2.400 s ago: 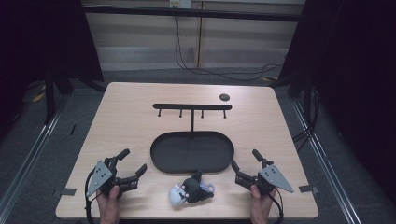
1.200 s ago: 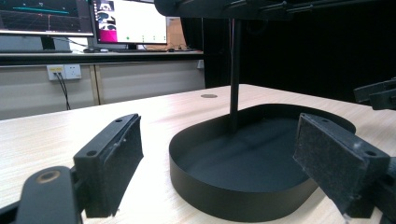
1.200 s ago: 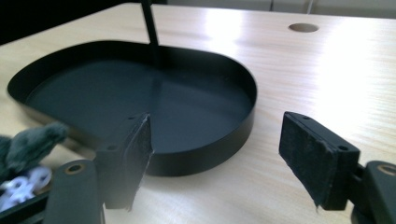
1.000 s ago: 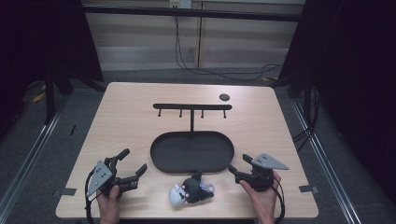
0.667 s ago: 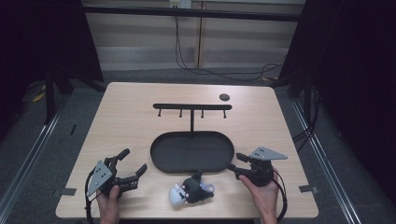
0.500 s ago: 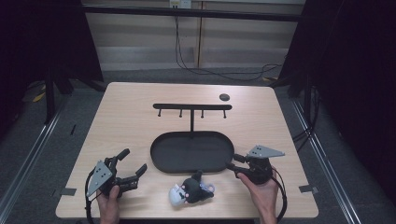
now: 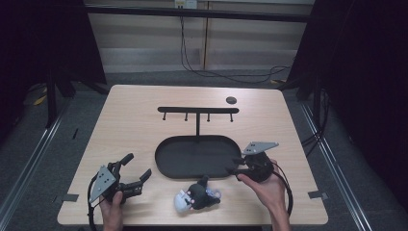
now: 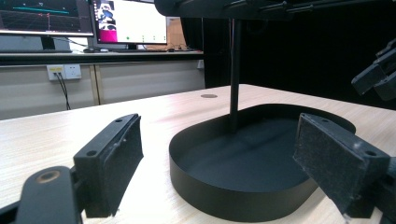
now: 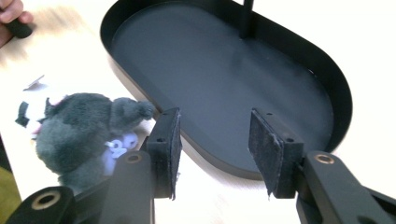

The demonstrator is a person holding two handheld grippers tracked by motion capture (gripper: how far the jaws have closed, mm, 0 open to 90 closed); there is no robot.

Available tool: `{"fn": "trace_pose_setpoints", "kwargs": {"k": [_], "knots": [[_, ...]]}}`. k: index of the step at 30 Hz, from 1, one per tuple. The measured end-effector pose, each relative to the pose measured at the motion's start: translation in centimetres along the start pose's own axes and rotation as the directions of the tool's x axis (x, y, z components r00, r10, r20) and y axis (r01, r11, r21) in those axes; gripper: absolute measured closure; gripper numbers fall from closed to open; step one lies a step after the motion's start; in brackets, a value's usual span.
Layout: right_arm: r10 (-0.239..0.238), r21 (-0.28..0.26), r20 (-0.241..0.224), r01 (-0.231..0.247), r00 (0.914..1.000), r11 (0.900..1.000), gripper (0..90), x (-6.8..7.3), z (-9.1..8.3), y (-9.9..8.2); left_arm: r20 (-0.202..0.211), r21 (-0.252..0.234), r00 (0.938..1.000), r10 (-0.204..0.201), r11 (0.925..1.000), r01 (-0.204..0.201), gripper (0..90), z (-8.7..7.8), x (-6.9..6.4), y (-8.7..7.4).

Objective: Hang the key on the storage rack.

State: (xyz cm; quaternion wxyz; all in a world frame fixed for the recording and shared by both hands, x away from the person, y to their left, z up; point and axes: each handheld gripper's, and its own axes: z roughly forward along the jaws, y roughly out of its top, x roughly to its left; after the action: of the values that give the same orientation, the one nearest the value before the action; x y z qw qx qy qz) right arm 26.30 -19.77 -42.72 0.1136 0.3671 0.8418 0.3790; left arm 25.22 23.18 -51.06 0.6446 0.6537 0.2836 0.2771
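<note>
R tool (image 7: 236, 166) over tray (image 7: 166, 153) rim, plush (image 7: 196, 198) near

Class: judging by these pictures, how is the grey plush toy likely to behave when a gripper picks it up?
The plush toy looks furry and stuffed, so it would probably squash between the pads and feel light. Its lumpy shape lying on the table suggests it won't roll, though loose limbs may flop.

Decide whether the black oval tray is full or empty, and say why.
Empty: the black oval tray shows bare floor around the stand's post.
</note>
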Motion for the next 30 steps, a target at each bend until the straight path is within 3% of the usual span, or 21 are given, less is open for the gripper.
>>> {"fn": "trace_pose_setpoints", "kwargs": {"k": [4,7,9,10,14,16,18,21,22,24,26,28,29,30], "knots": [[-0.032,0.062,-0.038,0.034,0.9988,0.9975,54.0,0.3,0.2,1.2,0.0,0.0,1.0,0.0,1.0,0.0,15.2,0.0,0.0,0.0],[-0.044,0.138,-0.074,0.054,0.9963,0.989,54.2,0.4,0.6,2.0,0.001,0.001,1.0,0.0,1.0,0.0,15.2,0.0,0.0,0.0],[-0.047,0.161,-0.087,0.061,0.9951,0.9851,57.3,0.5,0.7,2.2,0.003,0.001,1.0,-0.002,1.0,0.002,15.2,0.0,0.0,0.0],[-0.048,0.194,-0.139,0.075,0.9891,0.9782,59.6,0.6,0.9,2.4,0.002,0.0,1.0,-0.002,1.0,0.002,15.2,0.0,0.0,0.0],[-0.047,0.23,-0.187,0.09,0.9812,0.9689,63.4,0.6,1.0,3.0,0.003,0.0,1.0,-0.002,1.0,0.002,15.2,0.0,0.0,0.0],[-0.053,0.257,-0.195,0.104,0.9794,0.9608,63.6,0.6,1.4,3.2,0.003,0.0,1.0,-0.002,1.0,0.002,15.2,0.0,0.0,0.0],[-0.066,0.303,-0.216,0.132,0.974,0.9438,63.8,0.8,1.9,3.5,0.003,0.0,1.0,-0.002,1.0,0.002,15.2,0.0,0.0,0.0],[-0.066,0.324,-0.235,0.142,0.9698,0.9352,64.3,1.0,2.2,3.6,0.004,0.0,1.0,-0.002,1.0,0.002,15.2,0.0,0.0,0.0],[-0.064,0.348,-0.256,0.154,0.9645,0.9249,61.0,1.2,2.6,3.6,0.003,0.001,1.0,-0.002,1.0,0.002,15.2,0.0,0.0,0.0],[-0.066,0.353,-0.259,0.158,0.9637,0.9221,60.6,1.3,2.8,3.7,0.0,0.0,1.0,0.0,1.0,0.0,15.2,0.0,0.0,0.0],[-0.074,0.379,-0.257,0.171,0.9636,0.9096,60.0,1.6,3.1,3.8,0.003,0.0,1.0,-0.002,1.0,0.002,15.2,0.0,0.0,0.0],[-0.084,0.405,-0.28,0.197,0.9562,0.8928,60.0,1.7,3.6,3.9,0.001,0.001,1.0,0.0,1.0,0.0,15.2,0.0,0.0,0.0],[-0.084,0.405,-0.28,0.197,0.9562,0.8928,60.0,1.7,3.6,3.9,0.001,0.001,1.0,0.0,1.0,0.0,15.2,0.0,0.0,0.0],[-0.086,0.417,-0.294,0.208,0.9519,0.8848,60.8,1.8,3.8,4.0,0.002,0.0,1.0,-0.002,1.0,0.002,15.2,0.0,0.0,0.0]]}}
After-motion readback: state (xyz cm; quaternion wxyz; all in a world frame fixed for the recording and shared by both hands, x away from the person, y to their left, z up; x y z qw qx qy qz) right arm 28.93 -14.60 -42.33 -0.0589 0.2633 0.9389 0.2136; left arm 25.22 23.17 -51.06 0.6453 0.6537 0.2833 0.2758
